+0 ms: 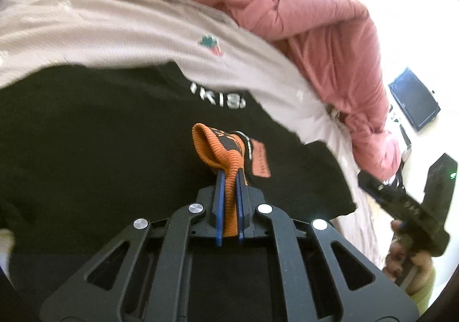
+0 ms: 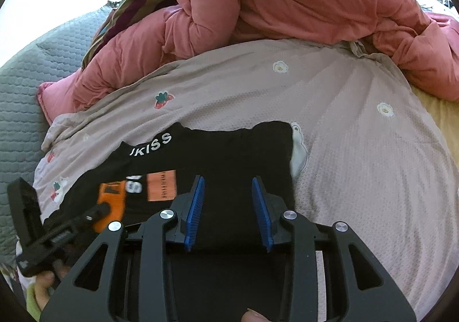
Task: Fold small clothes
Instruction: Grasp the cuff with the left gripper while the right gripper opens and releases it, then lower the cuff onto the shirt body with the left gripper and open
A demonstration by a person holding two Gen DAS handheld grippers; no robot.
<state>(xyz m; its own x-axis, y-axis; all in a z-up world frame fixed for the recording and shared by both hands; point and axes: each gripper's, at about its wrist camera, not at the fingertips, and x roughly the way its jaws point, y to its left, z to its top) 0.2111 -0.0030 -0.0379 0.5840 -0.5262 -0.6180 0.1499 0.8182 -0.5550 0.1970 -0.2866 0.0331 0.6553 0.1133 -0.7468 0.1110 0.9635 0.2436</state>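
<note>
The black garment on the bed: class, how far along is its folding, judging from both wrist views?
Partly done: the black garment lies flat on the bedsheet, its right edge looking straight. In hand: the left gripper pinches its orange ribbed cuff. Left: laying that cuff down; the right gripper hovers open above.

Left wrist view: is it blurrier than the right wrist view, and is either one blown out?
Left wrist view: beige bedspread and white lettering are smeared, background at right overexposed. Right wrist view: sharper, lettering readable on the black garment, window area at upper left blown out; both show fisheye curvature.
</note>
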